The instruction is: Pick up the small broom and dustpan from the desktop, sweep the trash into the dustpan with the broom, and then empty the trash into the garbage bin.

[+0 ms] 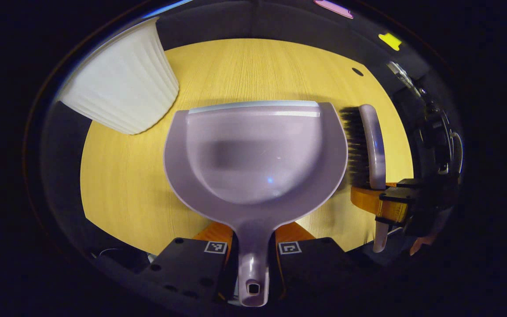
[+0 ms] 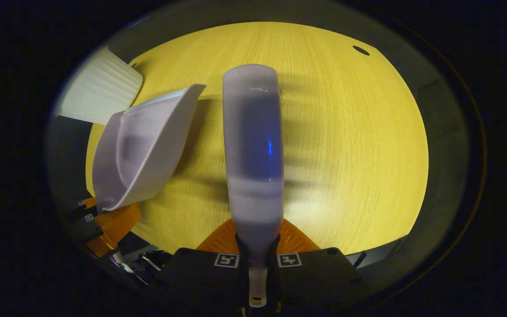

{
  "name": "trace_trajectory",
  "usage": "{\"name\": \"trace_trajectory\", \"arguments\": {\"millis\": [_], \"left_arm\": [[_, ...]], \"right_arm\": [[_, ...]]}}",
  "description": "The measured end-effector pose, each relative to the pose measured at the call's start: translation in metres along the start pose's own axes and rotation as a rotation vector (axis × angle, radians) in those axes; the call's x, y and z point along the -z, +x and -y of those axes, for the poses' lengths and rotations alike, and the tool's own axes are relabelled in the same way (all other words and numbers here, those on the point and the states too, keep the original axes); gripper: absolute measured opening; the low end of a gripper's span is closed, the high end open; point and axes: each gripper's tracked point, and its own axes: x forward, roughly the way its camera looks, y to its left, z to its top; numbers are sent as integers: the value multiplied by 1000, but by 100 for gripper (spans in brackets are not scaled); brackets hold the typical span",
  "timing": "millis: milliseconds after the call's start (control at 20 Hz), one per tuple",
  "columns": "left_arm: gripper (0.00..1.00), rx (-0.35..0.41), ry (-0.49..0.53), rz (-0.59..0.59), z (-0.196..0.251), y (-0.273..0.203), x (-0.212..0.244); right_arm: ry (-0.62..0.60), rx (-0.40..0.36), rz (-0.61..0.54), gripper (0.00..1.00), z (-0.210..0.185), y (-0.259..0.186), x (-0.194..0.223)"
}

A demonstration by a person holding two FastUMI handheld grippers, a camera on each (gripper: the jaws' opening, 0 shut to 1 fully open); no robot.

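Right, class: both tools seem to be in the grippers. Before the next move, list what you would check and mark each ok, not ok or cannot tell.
1. Left gripper shut on the dustpan handle: ok.
2. Right gripper shut on the broom handle: ok.
3. Broom beside the dustpan, bristles towards it: ok.
4. Trash visible on the desktop to sweep: not ok, none seen.
5. Trash inside the dustpan: not ok, the pan looks bare.
6. White ribbed garbage bin near the dustpan's far left: ok.

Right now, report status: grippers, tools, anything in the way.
Left gripper shut on dustpan handle. Right gripper shut on broom handle. Dustpan looks empty. Bin far left on the desk, off the pan.
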Motion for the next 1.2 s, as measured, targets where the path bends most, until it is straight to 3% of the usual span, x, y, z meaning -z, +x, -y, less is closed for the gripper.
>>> {"name": "trace_trajectory", "arguments": {"millis": [200, 400, 450, 500, 750, 850, 900, 950, 1000, 1050, 1100, 1200], "left_arm": [[28, -15, -17, -55, -7, -10, -4], [26, -86, 8, -63, -6, -9, -3], [26, -82, 5, -65, -6, -9, -3], [26, -79, 4, -71, -6, -9, -3], [31, -52, -4, -125, -4, -3, 6], [30, -43, -21, -139, -3, -1, 10], [34, -44, -16, -144, -2, -1, 10], [44, -50, -5, -154, -2, -2, 13], [45, -57, 9, -164, -3, -2, 14], [63, -65, 22, -170, -3, -3, 17], [70, -71, 27, -167, -3, -3, 17], [73, -78, 21, -162, -2, -4, 18]], "right_arm": [[21, 29, -82, 17, -3, 13, 7], [50, 47, -105, 17, -1, 20, 8], [51, 49, -119, 10, 1, 18, 8], [63, 42, -120, 19, 1, 19, 7], [63, 56, -139, 21, 3, 20, 10], [52, 63, -137, 27, 4, 15, 11], [45, 66, -137, 29, 5, 14, 12], [38, 68, -137, 30, 5, 14, 13], [28, 72, -135, 30, 5, 14, 15], [15, 76, -135, 31, 6, 13, 17], [7, 73, -141, 31, 6, 13, 20], [8, 72, -141, 33, 5, 14, 21]]}}
